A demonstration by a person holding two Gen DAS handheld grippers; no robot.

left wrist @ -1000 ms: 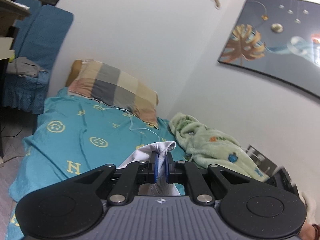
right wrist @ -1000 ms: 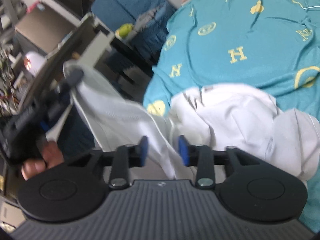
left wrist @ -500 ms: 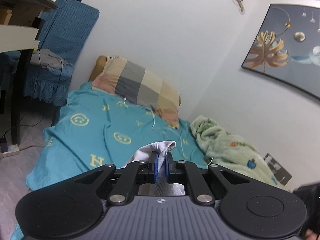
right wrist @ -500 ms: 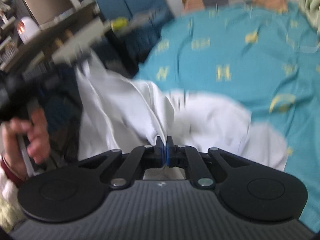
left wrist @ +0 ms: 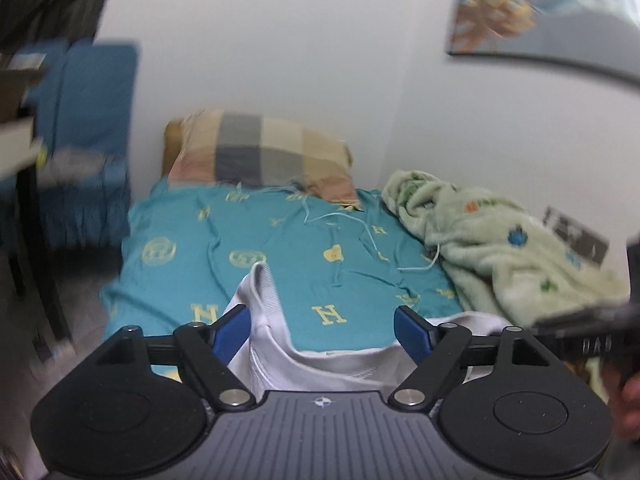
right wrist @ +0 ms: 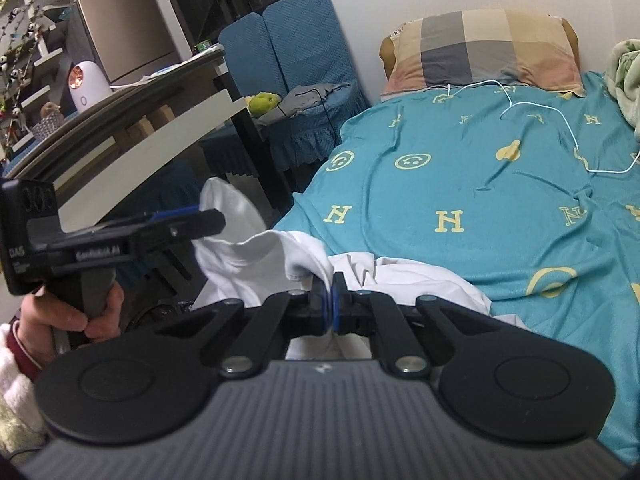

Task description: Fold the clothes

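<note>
Open teal bedsheet (right wrist: pixel 472 184) stretches between the checked pillow (right wrist: pixel 484 50) at its head and the white garment (right wrist: pixel 404 280) at its foot. A white cable (right wrist: pixel 560 120) trails below the pillow; a green blanket (left wrist: pixel 492 236) crowds the wall side, a dark desk (right wrist: pixel 132 120) the other.

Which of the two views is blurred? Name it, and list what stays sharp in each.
Left wrist view: motion blur smears the pillow, the wall picture and the blue chair; only the open left gripper stays crisp. Right wrist view: sharp throughout, with the teal sheet print readable and the right gripper shut on the white garment; fisheye bending curves the desk edge.
</note>
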